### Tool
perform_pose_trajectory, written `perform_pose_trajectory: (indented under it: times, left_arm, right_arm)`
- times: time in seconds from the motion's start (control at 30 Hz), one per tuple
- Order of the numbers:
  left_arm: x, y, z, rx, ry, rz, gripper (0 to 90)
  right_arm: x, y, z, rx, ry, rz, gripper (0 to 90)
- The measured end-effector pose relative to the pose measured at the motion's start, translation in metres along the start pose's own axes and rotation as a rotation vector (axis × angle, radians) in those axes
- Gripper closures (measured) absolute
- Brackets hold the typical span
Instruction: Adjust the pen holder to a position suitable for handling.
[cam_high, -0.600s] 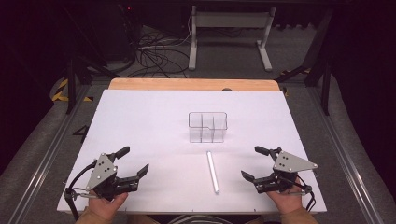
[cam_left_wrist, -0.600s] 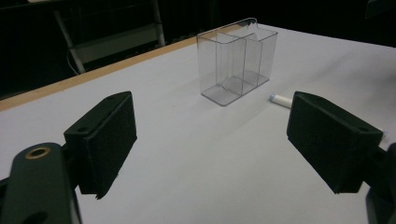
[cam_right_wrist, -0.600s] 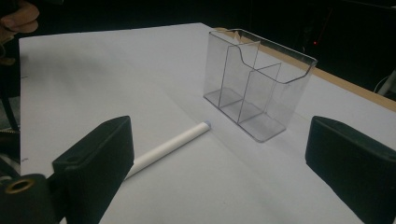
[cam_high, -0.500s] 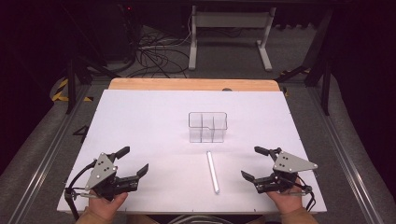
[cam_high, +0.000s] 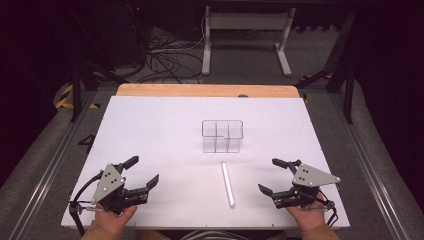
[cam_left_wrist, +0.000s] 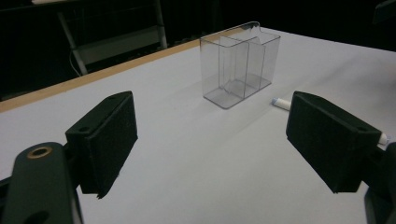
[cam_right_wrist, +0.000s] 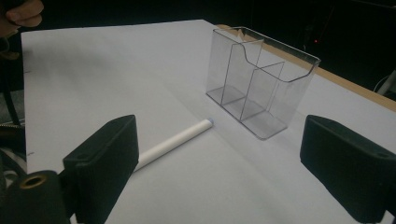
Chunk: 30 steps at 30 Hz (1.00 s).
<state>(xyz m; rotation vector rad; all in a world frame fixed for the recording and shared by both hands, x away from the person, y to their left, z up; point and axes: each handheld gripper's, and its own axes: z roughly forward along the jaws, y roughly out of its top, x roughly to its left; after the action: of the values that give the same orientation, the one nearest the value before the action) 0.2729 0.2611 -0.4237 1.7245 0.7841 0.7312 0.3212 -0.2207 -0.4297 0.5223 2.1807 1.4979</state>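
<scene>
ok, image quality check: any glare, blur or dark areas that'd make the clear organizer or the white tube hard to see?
High view: even light on the table, dark surround; the clear organizer is faint, showing mostly by its edges; white tube low-contrast. Left gripper view: organizer sharp, tube partly hidden by a jaw. Right gripper view: tube and organizer clear; near jaws soft.

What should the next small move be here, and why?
Probably bring the right gripper in over the white marker and straddle it. Both grippers are open and empty, the marker lies flat on the table apart from the clear holder, nearer the right one than the left gripper.
</scene>
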Motion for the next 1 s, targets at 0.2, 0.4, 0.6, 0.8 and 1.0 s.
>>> perform_pose_trajectory:
  times: [0.2, 0.4, 0.6, 0.8, 1.0]
  left_arm:
    - [0.001, 0.000, 0.000, 0.006, -0.003, -0.009, 17.2]
    - [0.001, -0.001, 0.000, 0.004, -0.005, -0.011, 17.2]
    - [0.001, -0.001, 0.000, 0.004, -0.005, -0.010, 16.8]
    - [0.001, -0.001, 0.000, 0.004, -0.007, -0.010, 16.7]
    - [0.001, -0.002, 0.001, 0.007, -0.009, -0.009, 16.7]
  right_arm:
    - [-0.001, 0.002, 0.002, 0.015, 0.004, 0.010, 12.7]
    - [-0.004, 0.011, 0.009, 0.049, -0.008, 0.037, 13.6]
    - [-0.005, 0.020, 0.014, 0.057, -0.002, 0.023, 13.6]
    - [-0.005, 0.031, 0.023, 0.070, 0.015, 0.002, 12.5]
    - [-0.007, 0.035, 0.026, 0.067, 0.021, 0.002, 12.2]
